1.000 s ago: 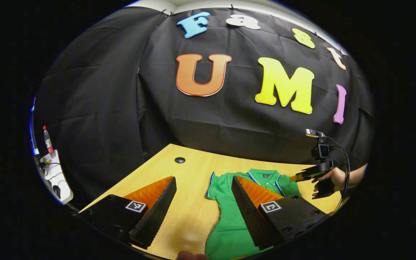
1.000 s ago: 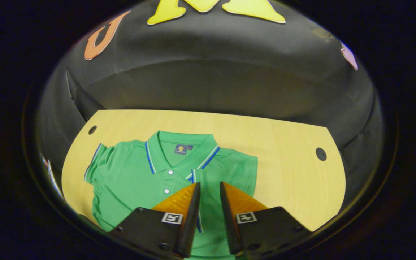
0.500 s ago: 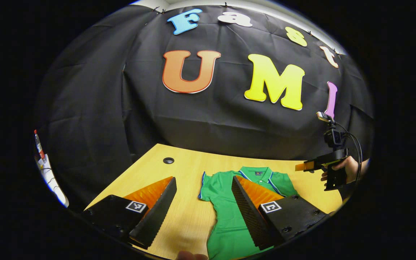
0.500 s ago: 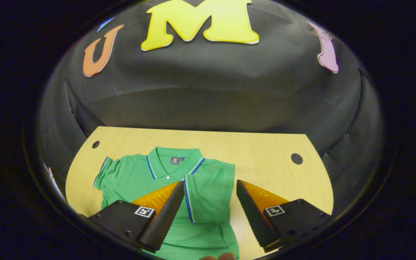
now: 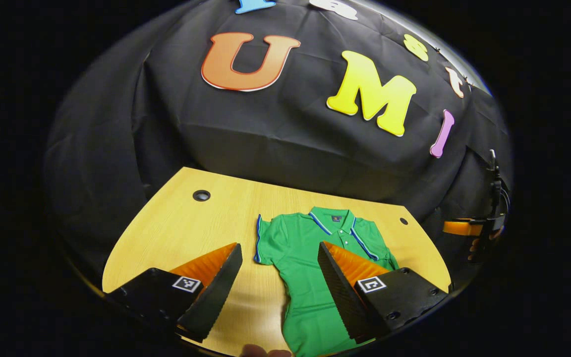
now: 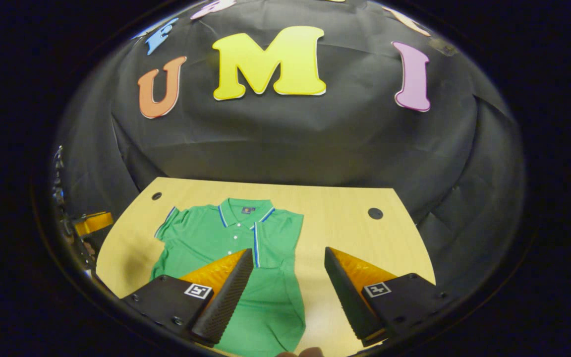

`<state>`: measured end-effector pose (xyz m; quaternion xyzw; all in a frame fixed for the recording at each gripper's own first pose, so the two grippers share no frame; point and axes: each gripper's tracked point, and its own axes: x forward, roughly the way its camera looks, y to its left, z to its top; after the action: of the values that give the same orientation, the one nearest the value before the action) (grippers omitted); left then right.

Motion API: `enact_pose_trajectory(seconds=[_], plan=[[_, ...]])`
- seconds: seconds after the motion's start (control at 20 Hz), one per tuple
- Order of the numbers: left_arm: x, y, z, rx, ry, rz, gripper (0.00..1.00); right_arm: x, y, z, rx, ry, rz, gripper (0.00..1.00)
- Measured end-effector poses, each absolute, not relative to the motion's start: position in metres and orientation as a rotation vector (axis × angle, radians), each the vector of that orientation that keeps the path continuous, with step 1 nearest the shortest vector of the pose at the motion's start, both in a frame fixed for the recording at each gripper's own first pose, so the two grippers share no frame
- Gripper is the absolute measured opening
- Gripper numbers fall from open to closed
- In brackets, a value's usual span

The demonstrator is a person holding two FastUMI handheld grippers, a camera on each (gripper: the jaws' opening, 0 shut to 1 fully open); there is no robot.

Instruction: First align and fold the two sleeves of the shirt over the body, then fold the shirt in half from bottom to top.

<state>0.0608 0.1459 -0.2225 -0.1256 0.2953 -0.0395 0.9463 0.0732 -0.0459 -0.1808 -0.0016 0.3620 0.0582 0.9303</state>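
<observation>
Green short-sleeved polo shirt lies flat on the light wooden counter, collar away, its unfolded sleeve just ahead of the spread, empty left gripper, nearer than the spread, empty right gripper.

Green shirt on wooden table
</observation>
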Motion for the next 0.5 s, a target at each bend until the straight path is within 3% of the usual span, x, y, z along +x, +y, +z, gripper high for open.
enact_pose_trajectory(seconds=[0.15,0.3,0.5], plan=[[0.077,0.144,-0.240,-0.304,0.698,-0.131,0.99,0.046,-0.060,-0.167,-0.028,0.723,0.115,0.95],[0.097,0.141,-0.263,-0.367,0.803,-0.175,0.99,0.025,-0.069,-0.155,-0.033,0.712,0.112,0.92],[0.122,0.149,-0.294,-0.444,0.938,-0.168,0.98,0.006,-0.074,-0.154,-0.015,0.718,0.105,0.95]])
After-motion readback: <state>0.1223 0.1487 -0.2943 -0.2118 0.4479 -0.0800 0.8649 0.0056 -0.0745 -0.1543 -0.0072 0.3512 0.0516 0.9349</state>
